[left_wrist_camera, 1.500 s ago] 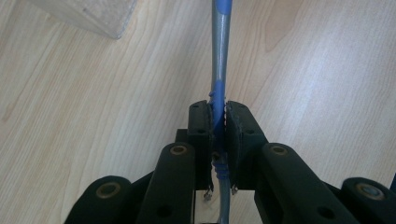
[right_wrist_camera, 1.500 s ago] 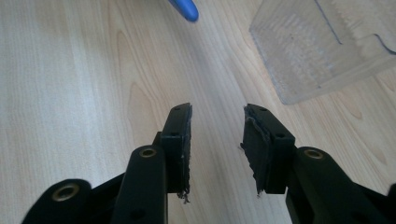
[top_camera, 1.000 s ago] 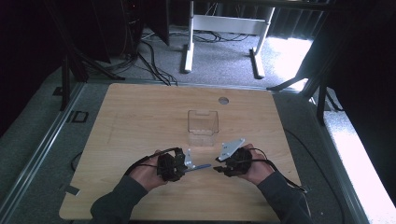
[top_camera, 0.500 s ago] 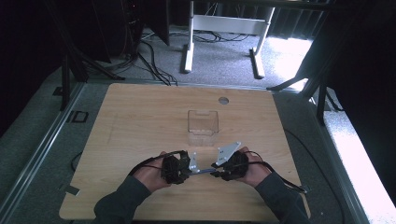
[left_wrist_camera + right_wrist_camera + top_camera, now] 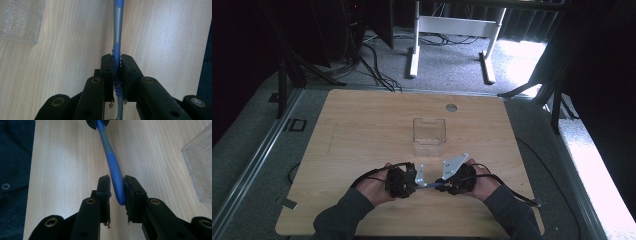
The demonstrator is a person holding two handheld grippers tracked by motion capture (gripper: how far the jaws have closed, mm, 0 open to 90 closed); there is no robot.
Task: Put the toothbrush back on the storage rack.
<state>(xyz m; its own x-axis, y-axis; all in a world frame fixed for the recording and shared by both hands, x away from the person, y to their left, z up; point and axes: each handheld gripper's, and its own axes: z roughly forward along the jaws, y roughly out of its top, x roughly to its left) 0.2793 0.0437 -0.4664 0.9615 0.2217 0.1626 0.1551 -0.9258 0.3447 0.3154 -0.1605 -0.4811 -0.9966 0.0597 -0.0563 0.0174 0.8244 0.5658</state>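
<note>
Since a second earlier your hands drew together near the table's near edge, where your left gripper point(image 5: 117, 65) clamped the light, stiff toothbrush point(image 5: 115, 173) and your right gripper's point(image 5: 117, 185) jaws, just closing, flanked its slippery handle end.

Slim blue-and-grey toothbrush point(image 5: 117, 37), level above the table, spanning between both jaws

The pen point(image 5: 117, 37) is grey with blue grip sections and a blue end. Both grippers, left point(image 5: 117, 65) and right point(image 5: 117, 190), are black. The table point(image 5: 362, 130) is pale wood with fine grain; the box point(image 5: 429, 136) on it is clear.
</note>
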